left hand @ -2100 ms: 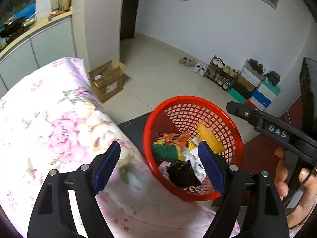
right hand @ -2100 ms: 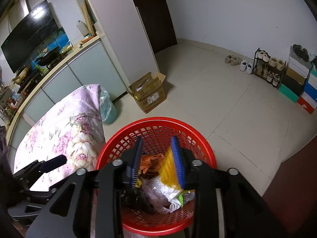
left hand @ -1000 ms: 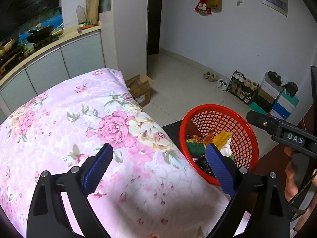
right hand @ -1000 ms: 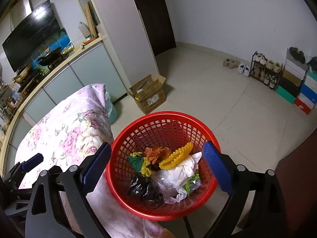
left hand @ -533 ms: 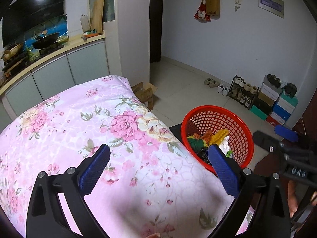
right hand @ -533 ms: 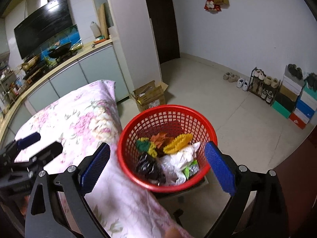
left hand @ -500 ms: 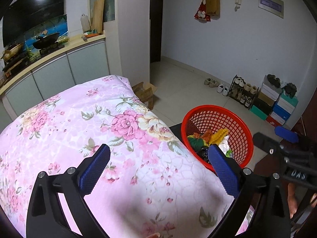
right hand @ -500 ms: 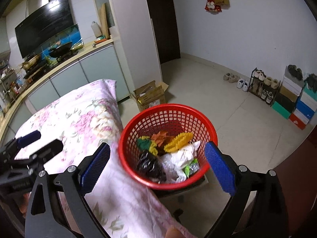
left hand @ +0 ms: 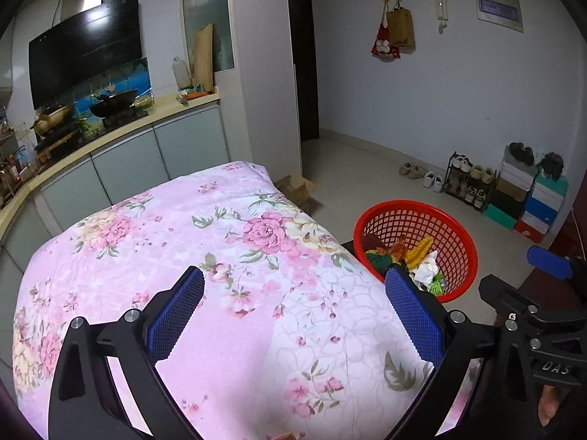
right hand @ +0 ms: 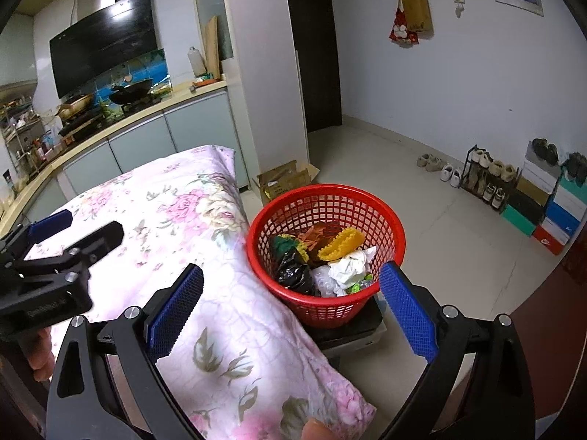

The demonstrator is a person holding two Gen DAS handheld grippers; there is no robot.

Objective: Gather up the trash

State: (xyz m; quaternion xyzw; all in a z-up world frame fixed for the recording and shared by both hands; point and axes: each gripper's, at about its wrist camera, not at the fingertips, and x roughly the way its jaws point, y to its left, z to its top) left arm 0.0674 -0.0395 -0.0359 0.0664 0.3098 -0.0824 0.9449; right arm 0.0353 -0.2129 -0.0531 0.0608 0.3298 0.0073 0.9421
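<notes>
A red mesh basket (right hand: 330, 308) stands beside the table on a dark stand (right hand: 352, 330). In it lie a yellow piece (right hand: 341, 244), a black bag (right hand: 293, 271), white paper (right hand: 348, 267) and orange and green scraps. My right gripper (right hand: 291, 293) is open and empty, short of the basket. Over the pink floral tablecloth (left hand: 220, 242) my left gripper (left hand: 293, 293) hangs wide open with nothing between its pads. The basket (left hand: 456, 227) lies off its right finger. Each view catches the other tool: right gripper (left hand: 513, 275), left gripper (right hand: 93, 222).
An open cardboard box (right hand: 282, 179) sits on the floor behind the basket. A shoe rack (right hand: 488, 179) and stacked shoe boxes (right hand: 550, 212) line the right wall. A kitchen counter (left hand: 110, 135) runs behind the table. A thumb (right hand: 315, 432) shows at the bottom edge.
The right gripper, first closed around the yellow piece inside the basket, has opened and left it there. Both grippers have drawn back and upward, so the basket looks smaller and farther.
</notes>
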